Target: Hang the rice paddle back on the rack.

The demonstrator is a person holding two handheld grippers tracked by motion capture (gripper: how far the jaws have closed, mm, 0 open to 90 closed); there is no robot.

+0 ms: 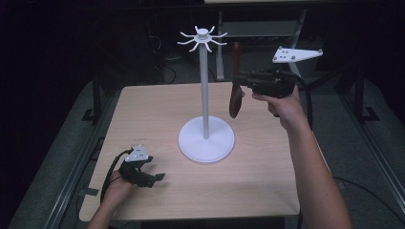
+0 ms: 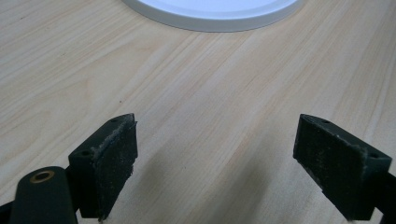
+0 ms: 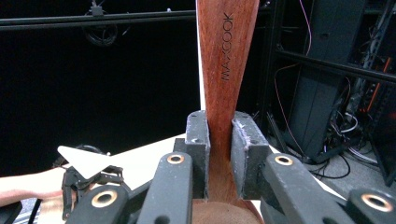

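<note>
The left gripper (image 1: pixel 152 172) is held low near the table's near left corner, its jaws spread wide apart with nothing between them. The right gripper (image 1: pixel 237 81) is raised high at the far right, the forearm stretched forward, its jaws clamped tight on a wooden handle (image 3: pixel 227 60).

Black grippers (image 1: pixel 143 174) (brass-ringed screw holes, worn jaws) carry grey three-cornered plates and trailing black cables

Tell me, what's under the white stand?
The wooden table lies under the white stand. Its round base covers the patch of wood right beneath it, so that spot can't be seen.
</note>
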